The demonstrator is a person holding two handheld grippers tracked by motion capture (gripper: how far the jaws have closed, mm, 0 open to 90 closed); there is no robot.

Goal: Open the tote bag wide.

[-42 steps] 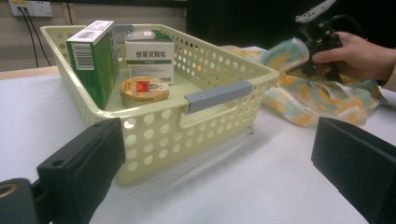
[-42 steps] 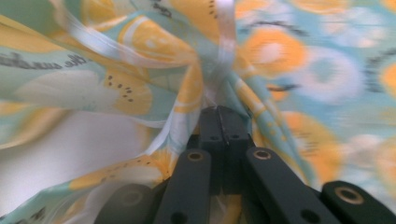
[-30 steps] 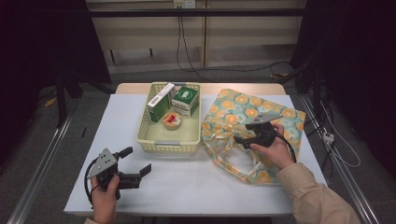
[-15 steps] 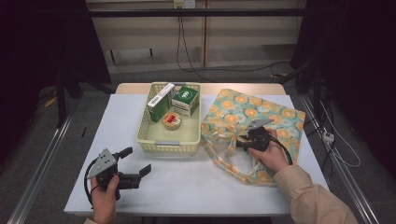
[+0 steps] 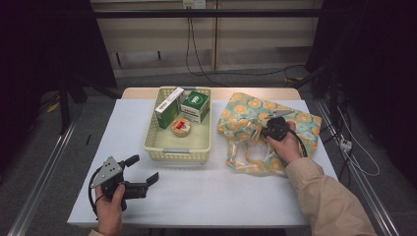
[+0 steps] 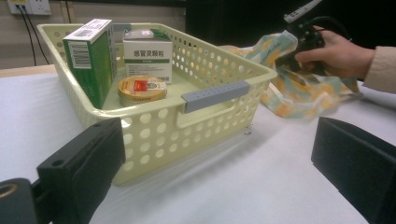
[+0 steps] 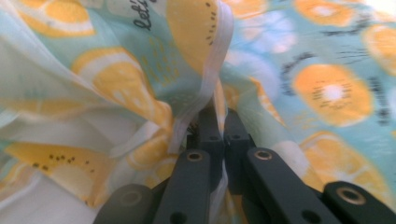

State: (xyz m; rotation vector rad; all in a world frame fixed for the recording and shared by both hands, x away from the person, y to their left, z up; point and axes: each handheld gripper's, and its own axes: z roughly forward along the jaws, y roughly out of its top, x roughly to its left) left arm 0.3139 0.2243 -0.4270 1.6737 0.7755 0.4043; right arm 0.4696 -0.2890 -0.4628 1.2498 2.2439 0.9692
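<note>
Since the earlier frames the right gripper (image 5: 259, 129) has been drawn left and toward the person, and the bag's edge has been pulled up with it; the left gripper (image 5: 145, 173) has stayed put. Dark room, pale back wall with hanging cables (image 5: 193, 44), metal floor rails (image 5: 42, 173). White table (image 5: 206, 191) with a wooden far edge. Citrus-print fabric bag (image 5: 246, 110) is laid on the table's right half, just beside the perforated yellow basket (image 5: 173, 150). Bag's white-bound hem (image 7: 212, 70) is pinched between the right jaws, pressed together. Left jaws are held spread, near the front-left table edge, gripping nothing. In the basket: two green boxes (image 6: 91, 56), one round tin (image 6: 141, 88).
</note>
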